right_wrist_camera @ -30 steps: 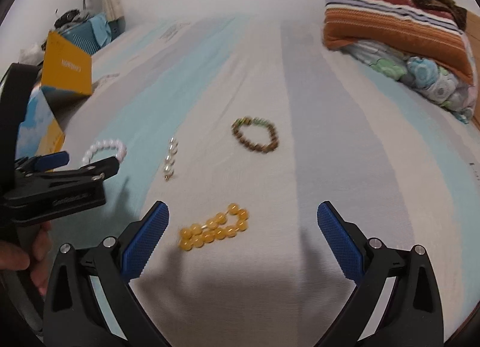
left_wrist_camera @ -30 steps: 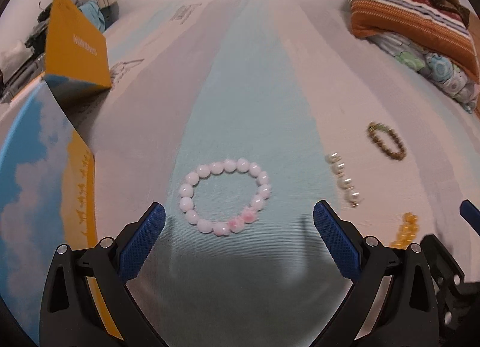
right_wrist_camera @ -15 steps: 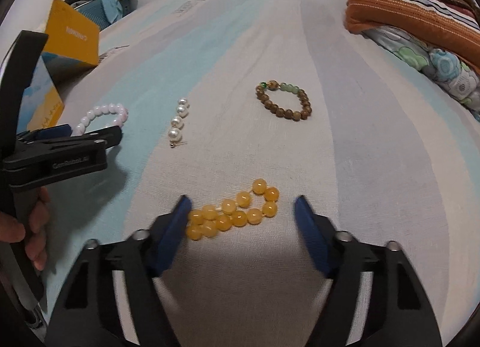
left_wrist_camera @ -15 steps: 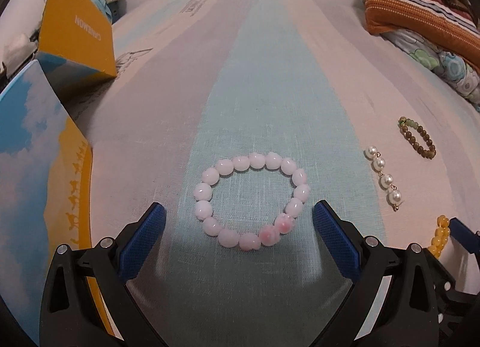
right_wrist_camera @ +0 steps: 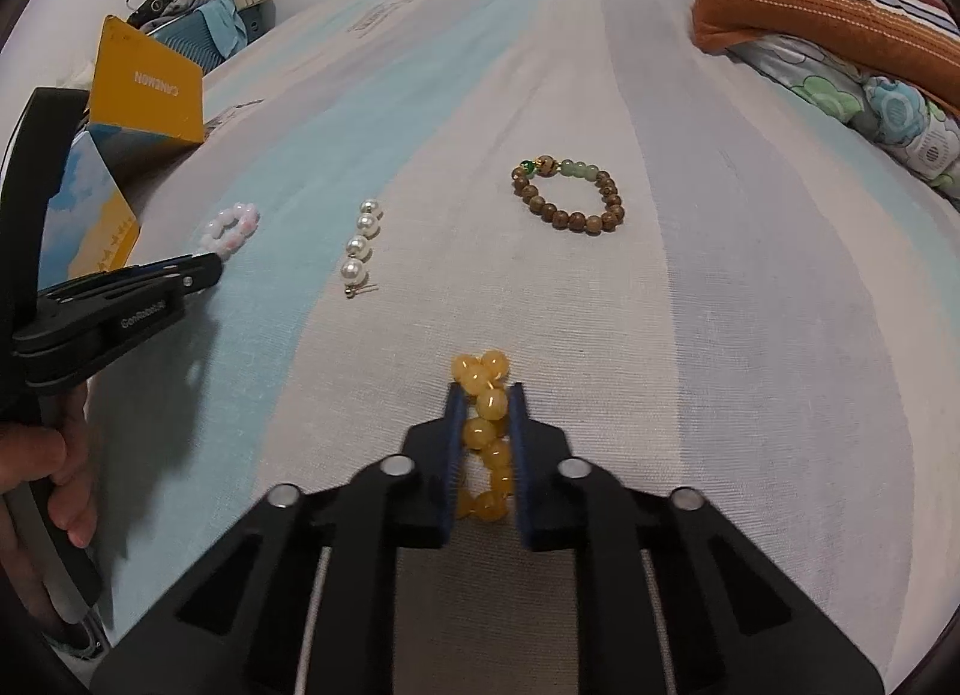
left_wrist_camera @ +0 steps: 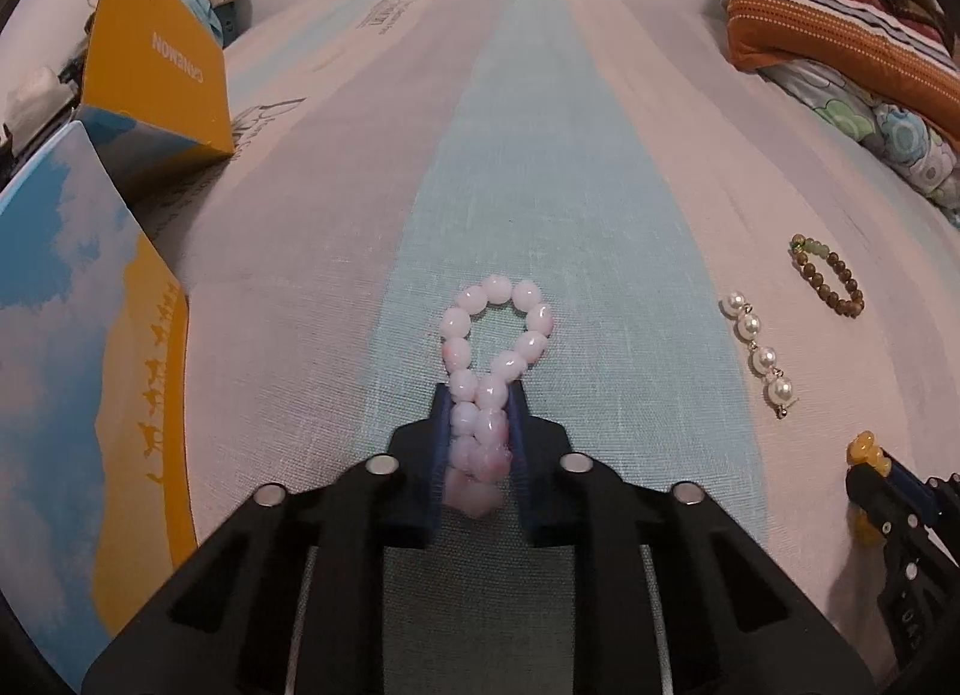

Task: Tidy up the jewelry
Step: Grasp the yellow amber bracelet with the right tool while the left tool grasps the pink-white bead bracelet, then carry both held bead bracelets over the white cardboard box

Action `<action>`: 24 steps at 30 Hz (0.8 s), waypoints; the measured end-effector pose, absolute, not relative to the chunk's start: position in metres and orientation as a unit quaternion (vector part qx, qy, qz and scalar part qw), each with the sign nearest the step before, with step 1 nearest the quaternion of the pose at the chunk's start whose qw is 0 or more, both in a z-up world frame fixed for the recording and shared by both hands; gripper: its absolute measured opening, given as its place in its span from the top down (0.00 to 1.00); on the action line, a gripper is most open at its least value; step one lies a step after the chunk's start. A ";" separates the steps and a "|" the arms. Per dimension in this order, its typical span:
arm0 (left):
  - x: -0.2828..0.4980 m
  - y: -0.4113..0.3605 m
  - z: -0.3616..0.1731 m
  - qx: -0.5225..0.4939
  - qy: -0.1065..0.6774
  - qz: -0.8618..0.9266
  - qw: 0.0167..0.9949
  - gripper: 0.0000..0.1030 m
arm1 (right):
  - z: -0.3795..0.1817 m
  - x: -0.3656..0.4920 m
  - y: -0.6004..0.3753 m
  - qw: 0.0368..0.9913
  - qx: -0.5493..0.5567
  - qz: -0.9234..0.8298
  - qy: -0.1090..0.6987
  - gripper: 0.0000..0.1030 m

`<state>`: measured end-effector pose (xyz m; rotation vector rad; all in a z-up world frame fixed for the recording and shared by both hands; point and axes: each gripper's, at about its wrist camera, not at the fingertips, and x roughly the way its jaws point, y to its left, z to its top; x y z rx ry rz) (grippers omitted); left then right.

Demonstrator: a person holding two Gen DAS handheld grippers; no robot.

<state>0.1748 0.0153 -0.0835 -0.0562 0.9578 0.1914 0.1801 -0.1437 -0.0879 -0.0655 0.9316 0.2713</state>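
On the bedsheet [right_wrist_camera: 750, 335], left gripper [left_wrist_camera: 479, 401] pinches pink bracelet [left_wrist_camera: 495, 335], right gripper [right_wrist_camera: 485, 398] yellow bracelet [right_wrist_camera: 483, 389].

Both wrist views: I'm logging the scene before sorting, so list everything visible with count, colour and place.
pink bracelet: one, pale pink, squeezed in left gripper
yellow bracelet: one, amber, squeezed in right gripper
pearl strand: one, white, lying between the grippers
wooden bracelet: one, brown with green beads, beyond the right gripper
box: one, orange and blue, open, far left
bedsheet: one, striped blue, grey, cream
folded blankets: stacked, striped and floral, far right
left gripper: shut on pink bracelet
right gripper: shut on yellow bracelet
hand: one, holding left gripper
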 end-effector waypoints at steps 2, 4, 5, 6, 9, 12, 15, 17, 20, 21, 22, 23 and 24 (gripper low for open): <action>0.174 0.015 -0.081 -0.033 0.459 0.086 0.884 0.87 | -0.088 0.180 -0.146 0.884 -0.022 0.133 0.448 0.91; 0.173 0.015 -0.079 -0.042 0.459 0.077 0.884 0.89 | -0.086 0.180 -0.150 0.884 -0.013 0.134 0.448 0.91; 0.173 0.014 -0.078 -0.042 0.459 0.075 0.884 0.89 | -0.085 0.179 -0.150 0.885 -0.012 0.133 0.446 0.91; 0.173 0.013 -0.077 -0.041 0.459 0.074 0.885 0.89 | -0.084 0.179 -0.152 0.886 -0.011 0.132 0.444 0.91; 0.172 0.012 -0.075 -0.044 0.459 0.067 0.885 0.89 | -0.081 0.178 -0.156 0.889 -0.005 0.129 0.439 0.91; 0.169 0.010 -0.071 -0.044 0.454 0.063 0.888 0.89 | -0.078 0.176 -0.159 0.893 0.002 0.126 0.433 0.91; 0.168 0.008 -0.067 -0.049 0.450 0.048 0.891 0.89 | -0.075 0.175 -0.160 0.896 0.002 0.124 0.427 0.91; 0.167 0.008 -0.065 -0.050 0.449 0.045 0.891 0.89 | -0.075 0.175 -0.160 0.897 -0.002 0.120 0.425 0.91; 0.165 0.008 -0.062 -0.054 0.447 0.040 0.892 0.89 | -0.074 0.175 -0.161 0.898 0.000 0.117 0.425 0.91; 0.164 0.008 -0.061 -0.054 0.445 0.039 0.893 0.89 | -0.073 0.175 -0.161 0.898 0.000 0.117 0.424 0.91; 0.163 0.007 -0.059 -0.054 0.444 0.039 0.894 0.89 | -0.073 0.175 -0.162 0.899 0.002 0.116 0.423 0.91; 0.162 0.007 -0.058 -0.054 0.443 0.038 0.894 0.89 | -0.072 0.174 -0.162 0.899 0.003 0.116 0.421 0.91; 0.161 0.007 -0.057 -0.054 0.442 0.038 0.894 0.89 | -0.072 0.174 -0.163 0.900 0.004 0.116 0.421 0.91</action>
